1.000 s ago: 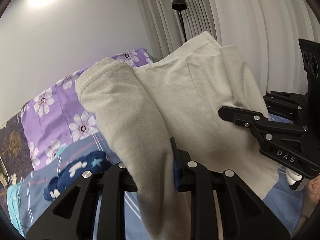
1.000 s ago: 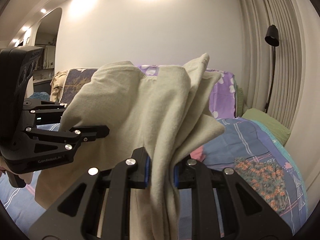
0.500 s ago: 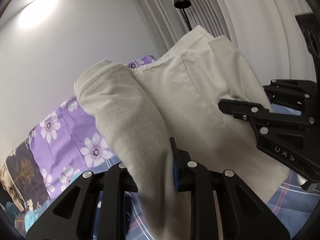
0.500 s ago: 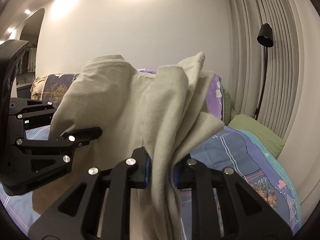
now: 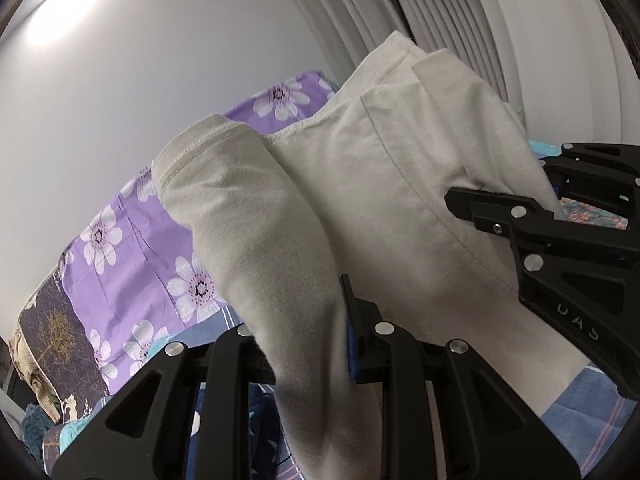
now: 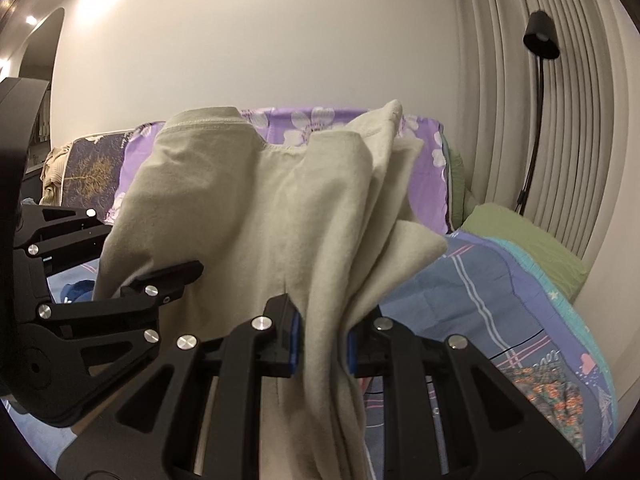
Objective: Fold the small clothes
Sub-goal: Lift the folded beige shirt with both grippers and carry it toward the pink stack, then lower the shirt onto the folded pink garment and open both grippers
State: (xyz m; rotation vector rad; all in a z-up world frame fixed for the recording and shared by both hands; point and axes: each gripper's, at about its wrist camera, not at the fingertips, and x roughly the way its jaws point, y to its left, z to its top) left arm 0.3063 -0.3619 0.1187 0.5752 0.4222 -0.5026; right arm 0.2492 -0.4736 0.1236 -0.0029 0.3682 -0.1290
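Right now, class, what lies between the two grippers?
The beige shirt spans from the left gripper to the right gripper, both clamped on it, seen in the right wrist view.

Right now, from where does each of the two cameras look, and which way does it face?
Left wrist: sits on the left gripper, looks along its jaws at the beige garment, purple floral pillow and curtain; the right gripper shows at right.
Right wrist: sits on the right gripper, faces the wall and floor lamp beyond the bed; the left gripper shows at left.
Shared: garment, pillow, curtain, each other's gripper.
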